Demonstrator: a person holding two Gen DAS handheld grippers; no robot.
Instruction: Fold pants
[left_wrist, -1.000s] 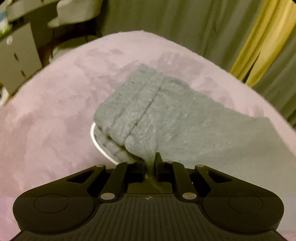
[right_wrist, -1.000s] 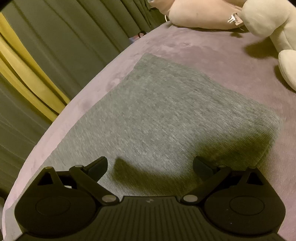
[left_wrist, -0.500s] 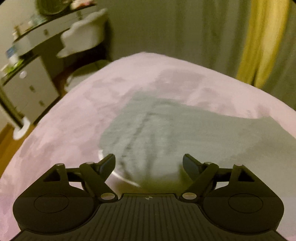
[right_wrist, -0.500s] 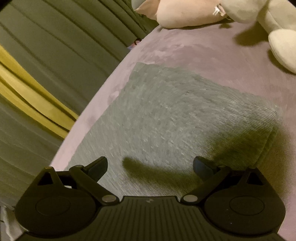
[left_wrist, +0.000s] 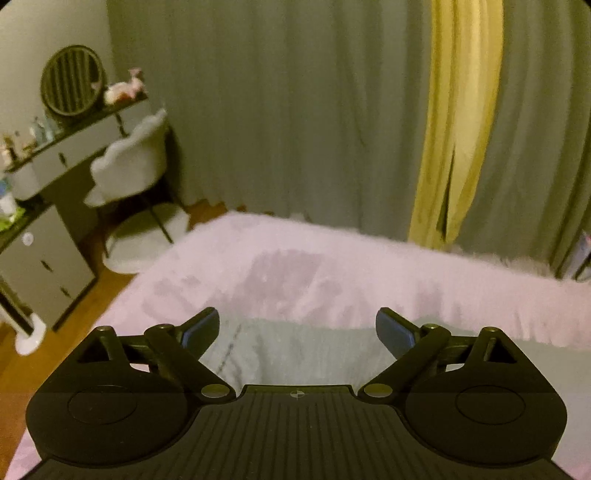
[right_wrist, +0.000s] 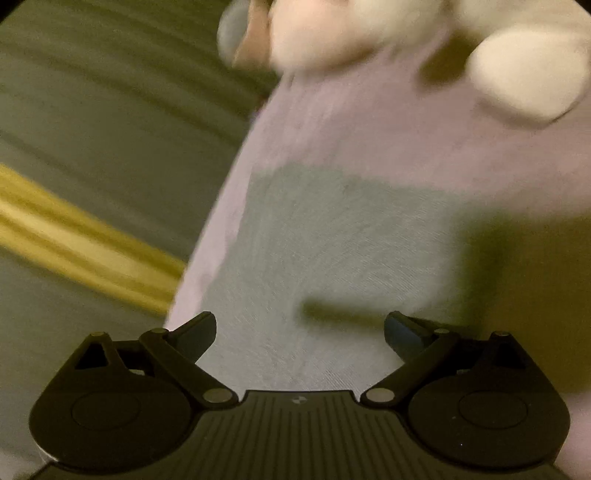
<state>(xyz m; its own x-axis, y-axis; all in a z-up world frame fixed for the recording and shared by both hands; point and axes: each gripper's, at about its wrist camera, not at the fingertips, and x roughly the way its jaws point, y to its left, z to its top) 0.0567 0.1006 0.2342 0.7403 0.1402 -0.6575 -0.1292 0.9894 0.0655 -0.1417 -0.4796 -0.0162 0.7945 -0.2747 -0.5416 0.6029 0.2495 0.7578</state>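
Left claw (left_wrist: 297, 330) jaws just opened wide, nothing between them. Right claw (right_wrist: 300, 332) spread, empty. Grey pants (right_wrist: 332, 258) lie folded flat on pink bed (left_wrist: 295, 266), below both claws.

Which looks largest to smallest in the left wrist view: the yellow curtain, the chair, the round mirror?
1. Yellow curtain
2. Chair
3. Round mirror
All stand far off, so only apparent size counts.

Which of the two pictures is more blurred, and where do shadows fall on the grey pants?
Right wrist view: heavier motion blur, smearing the plush toy and curtains; a dark shadow covers the pants at right. Left wrist view: mildly soft, dim warm light, pants without strong shadow.
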